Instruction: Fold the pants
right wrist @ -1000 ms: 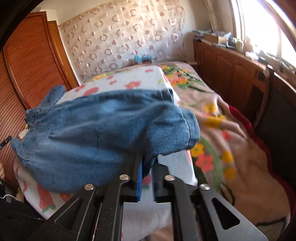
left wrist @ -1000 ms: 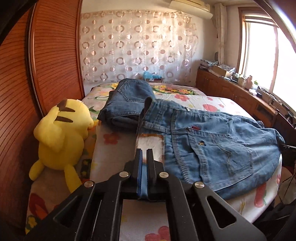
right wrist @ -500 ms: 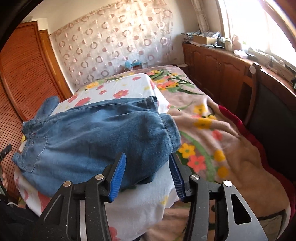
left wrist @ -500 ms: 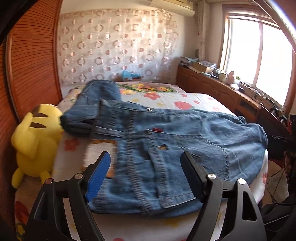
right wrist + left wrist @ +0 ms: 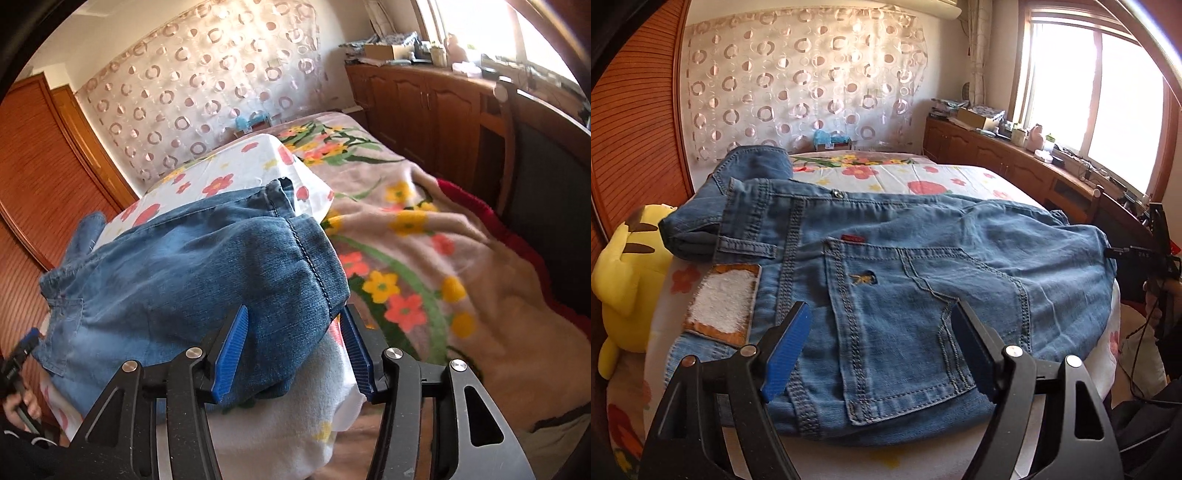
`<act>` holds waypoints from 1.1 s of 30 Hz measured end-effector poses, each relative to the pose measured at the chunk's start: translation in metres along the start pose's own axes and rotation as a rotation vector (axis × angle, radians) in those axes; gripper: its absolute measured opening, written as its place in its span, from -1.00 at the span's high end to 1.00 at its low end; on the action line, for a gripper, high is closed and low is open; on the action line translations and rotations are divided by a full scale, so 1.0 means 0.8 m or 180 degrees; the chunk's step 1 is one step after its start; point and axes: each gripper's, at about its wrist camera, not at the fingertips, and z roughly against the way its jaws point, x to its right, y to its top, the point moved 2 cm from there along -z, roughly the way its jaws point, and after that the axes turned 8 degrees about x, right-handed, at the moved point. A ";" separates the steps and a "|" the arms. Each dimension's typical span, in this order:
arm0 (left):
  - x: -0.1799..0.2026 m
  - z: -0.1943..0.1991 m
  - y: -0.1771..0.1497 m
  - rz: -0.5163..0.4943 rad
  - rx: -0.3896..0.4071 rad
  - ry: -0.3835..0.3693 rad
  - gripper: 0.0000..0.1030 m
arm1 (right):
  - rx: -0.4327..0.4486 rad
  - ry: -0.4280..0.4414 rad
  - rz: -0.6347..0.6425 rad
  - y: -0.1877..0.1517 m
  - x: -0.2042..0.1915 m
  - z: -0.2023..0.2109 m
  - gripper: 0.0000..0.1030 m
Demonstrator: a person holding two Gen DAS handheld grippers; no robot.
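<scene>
With the jeans [image 5: 923, 280] lying folded across the bed [image 5: 923, 177], both the left hand-held gripper [image 5: 882, 350] and right hand-held gripper [image 5: 295, 347] gape apart, so each should probably re-grip an outer edge squarely before folding again

Between the left gripper [image 5: 881, 350] fingers lie matt denim jeans [image 5: 923, 280] with raised stitching; off its left finger, a rough white patch [image 5: 722, 304] and a fuzzy plush toy [image 5: 626, 273]. The right gripper [image 5: 295, 350] has matt black plastic arms, ribbed blue pads [image 5: 232, 354] and shiny metal rivets [image 5: 392, 353]; beyond, a fleecy blanket [image 5: 443, 258]
</scene>
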 end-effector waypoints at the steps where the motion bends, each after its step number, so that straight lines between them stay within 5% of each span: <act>1: 0.001 -0.001 -0.001 0.0000 -0.0011 -0.0004 -0.53 | 0.0001 0.0018 -0.0041 0.001 0.002 -0.001 -0.04; 13: 0.007 -0.009 -0.007 0.0027 -0.0074 -0.0013 -0.53 | -0.0056 0.0048 -0.0325 0.005 0.014 -0.007 0.00; 16: 0.009 -0.010 -0.008 0.0027 -0.0085 -0.0011 -0.53 | 0.0022 0.0111 -0.0261 0.006 0.006 0.001 0.63; 18: 0.010 -0.010 -0.007 0.0028 -0.0081 -0.0008 -0.53 | 0.0097 0.0167 -0.0196 0.009 -0.002 0.009 0.83; 25: 0.010 -0.004 -0.002 0.0029 -0.0022 0.0007 -0.53 | 0.0465 0.0428 0.0217 0.029 -0.060 0.056 0.89; 33: 0.010 0.005 0.009 0.0025 0.0044 0.0024 -0.53 | 0.0572 0.0925 0.0798 0.045 -0.171 0.076 0.90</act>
